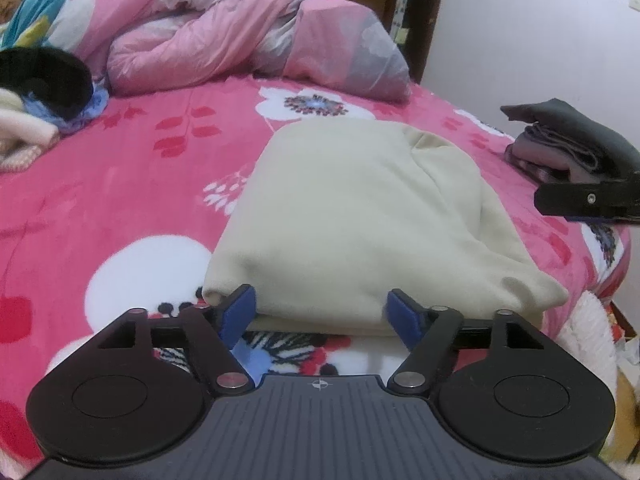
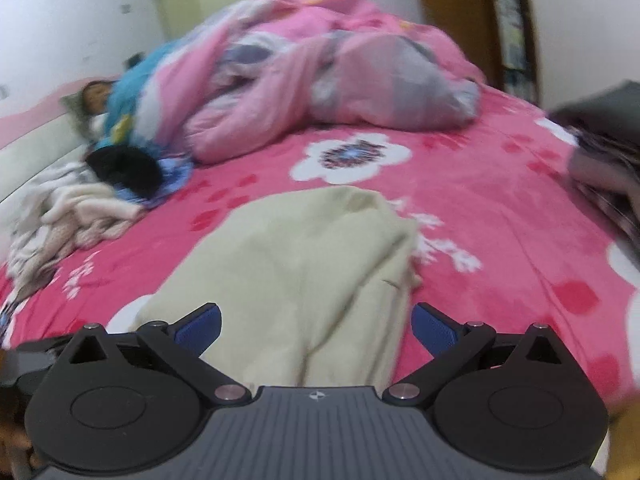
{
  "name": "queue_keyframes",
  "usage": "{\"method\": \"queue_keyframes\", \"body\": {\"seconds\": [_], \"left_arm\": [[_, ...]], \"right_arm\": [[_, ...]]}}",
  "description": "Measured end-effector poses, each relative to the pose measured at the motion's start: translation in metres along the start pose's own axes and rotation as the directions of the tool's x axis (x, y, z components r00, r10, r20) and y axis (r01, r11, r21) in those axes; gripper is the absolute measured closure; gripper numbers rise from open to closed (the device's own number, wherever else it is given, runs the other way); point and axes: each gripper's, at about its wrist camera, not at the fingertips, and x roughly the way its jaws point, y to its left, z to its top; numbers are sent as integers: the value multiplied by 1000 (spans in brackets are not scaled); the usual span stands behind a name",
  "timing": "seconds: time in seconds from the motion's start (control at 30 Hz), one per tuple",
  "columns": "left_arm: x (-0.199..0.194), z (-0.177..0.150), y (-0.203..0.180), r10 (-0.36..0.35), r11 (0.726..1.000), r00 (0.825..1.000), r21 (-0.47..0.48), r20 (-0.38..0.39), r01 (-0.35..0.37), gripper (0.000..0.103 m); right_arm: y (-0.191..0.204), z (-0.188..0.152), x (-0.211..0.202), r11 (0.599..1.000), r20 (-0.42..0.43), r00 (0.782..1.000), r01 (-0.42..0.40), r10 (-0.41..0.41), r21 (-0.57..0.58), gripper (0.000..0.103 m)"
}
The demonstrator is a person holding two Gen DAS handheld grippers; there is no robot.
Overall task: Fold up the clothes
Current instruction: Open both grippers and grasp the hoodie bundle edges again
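Observation:
A folded cream garment [image 1: 352,216] lies on the pink flowered bedspread [image 1: 120,184]. My left gripper [image 1: 322,312] is open, its blue pads at the garment's near edge, one on each side of the fold. In the right wrist view the same cream garment [image 2: 304,280] lies just ahead of my right gripper [image 2: 316,328], which is open and empty above its near end. The right gripper's black finger shows at the right edge of the left wrist view [image 1: 588,200].
A stack of folded dark and grey clothes [image 1: 576,144] sits at the right of the bed. A crumpled pink quilt [image 1: 248,28] lies at the back. Unfolded pale and black clothes [image 2: 92,200] are piled at the left. A person [image 2: 96,96] lies under the covers.

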Motion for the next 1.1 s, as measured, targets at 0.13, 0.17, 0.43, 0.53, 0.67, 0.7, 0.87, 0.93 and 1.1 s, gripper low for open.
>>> {"method": "queue_keyframes", "body": {"seconds": [0.13, 0.17, 0.43, 0.53, 0.67, 0.7, 0.87, 0.93, 1.1], "left_arm": [[-3, 11, -7, 100, 995, 994, -4, -34, -100, 4], [-4, 13, -10, 121, 993, 992, 9, -29, -121, 2], [13, 25, -15, 239, 971, 963, 25, -128, -238, 0], [16, 25, -14, 244, 970, 959, 22, -143, -243, 0], [17, 25, -15, 254, 967, 955, 31, -153, -253, 0], [17, 25, -15, 257, 966, 954, 32, -155, -255, 0], [19, 26, -19, 273, 962, 949, 48, -155, -269, 0], [19, 25, -20, 278, 961, 948, 51, -153, -274, 0], [19, 25, -23, 292, 956, 945, 59, -149, -286, 0]], "right_arm": [[3, 6, 0, 995, 1, 996, 90, -90, -49, 0], [6, 7, 0, 991, 4, 994, 114, -114, -76, 0], [26, 7, -1, 961, 141, 987, 114, -80, -251, 0], [29, 9, -3, 962, 170, 985, 79, -34, -263, 0], [30, 8, -6, 963, 181, 982, 3, 47, -269, 1], [31, 6, -7, 959, 178, 982, -9, 61, -283, 3], [40, -11, -2, 928, 131, 988, -23, 77, -372, 45], [40, -18, 1, 925, 95, 991, -53, 95, -376, 54], [35, -33, 4, 923, 44, 993, -88, 112, -376, 67]]}}
